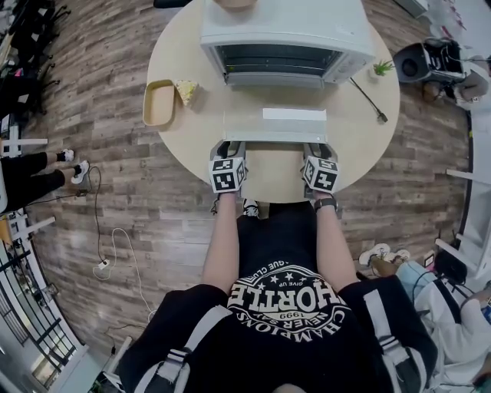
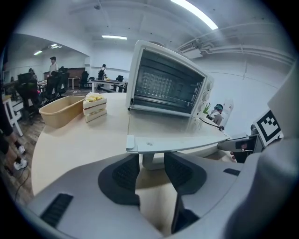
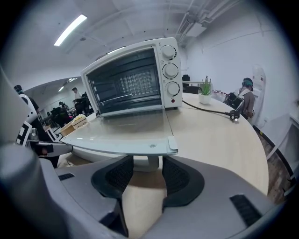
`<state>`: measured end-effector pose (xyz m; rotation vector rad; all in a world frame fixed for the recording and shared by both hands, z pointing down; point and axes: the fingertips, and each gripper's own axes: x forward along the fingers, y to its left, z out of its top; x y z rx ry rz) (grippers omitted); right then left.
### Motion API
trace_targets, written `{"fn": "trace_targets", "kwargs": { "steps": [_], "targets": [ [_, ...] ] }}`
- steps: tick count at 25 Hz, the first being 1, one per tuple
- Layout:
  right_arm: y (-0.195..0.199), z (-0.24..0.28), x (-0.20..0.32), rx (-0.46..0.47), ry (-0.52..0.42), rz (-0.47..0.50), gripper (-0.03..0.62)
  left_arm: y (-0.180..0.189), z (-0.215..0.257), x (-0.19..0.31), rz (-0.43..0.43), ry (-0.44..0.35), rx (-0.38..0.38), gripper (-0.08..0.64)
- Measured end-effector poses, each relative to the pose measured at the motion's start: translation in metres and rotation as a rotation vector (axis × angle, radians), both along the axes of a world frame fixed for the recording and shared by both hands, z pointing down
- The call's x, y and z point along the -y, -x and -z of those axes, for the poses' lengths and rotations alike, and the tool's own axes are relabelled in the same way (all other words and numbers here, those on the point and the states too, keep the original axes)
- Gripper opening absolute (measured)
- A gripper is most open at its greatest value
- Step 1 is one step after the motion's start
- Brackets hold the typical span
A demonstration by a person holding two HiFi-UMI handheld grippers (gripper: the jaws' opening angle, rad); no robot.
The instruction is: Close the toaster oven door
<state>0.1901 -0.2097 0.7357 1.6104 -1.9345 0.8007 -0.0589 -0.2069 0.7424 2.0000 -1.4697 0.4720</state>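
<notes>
Round table (image 1: 360, 146): one door (image 1: 272, 125) lies flat open in front of one oven (image 1: 284, 31). Two grippers, left gripper (image 2: 152, 170) and right gripper (image 3: 147, 175), sit under its front edge, jaws wide, gripping nothing. Risk: uneven lift, door slips off and drops back. Also one tray (image 1: 159, 104), one sandwich (image 1: 186, 92), one plant (image 1: 381, 69).

Lighting and picture quality: bright, even, mostly sharp.
I see ceiling strip lights (image 2: 194, 14) overhead, soft shadows on the table (image 1: 345, 146), a pale sheen on the glass door (image 3: 131, 126); both gripper views bend and darken at the corners.
</notes>
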Motion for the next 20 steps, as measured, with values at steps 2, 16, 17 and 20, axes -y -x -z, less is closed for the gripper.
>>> {"fn": "trace_targets", "kwargs": {
  "steps": [2, 16, 17, 20],
  "targets": [
    [0.0003, -0.0019, -0.0002, 0.012, -0.001, 0.0, 0.196, -0.0013, -0.0021, -0.0001, -0.002, 0.003, 0.005, 0.176],
    [-0.0006, -0.0059, 0.0004, 0.091, 0.007, -0.052, 0.169, 0.0034, -0.0066, 0.002, 0.019, 0.009, 0.01, 0.129],
    [-0.0007, -0.0058, 0.0002, 0.092, 0.01, -0.052, 0.169, 0.0037, -0.0067, 0.0018, 0.02, 0.01, 0.009, 0.127],
    [-0.0014, -0.004, 0.001, 0.094, 0.009, -0.053, 0.166, 0.0035, -0.0049, 0.0024, 0.025, 0.007, 0.001, 0.126]
  ]
}}
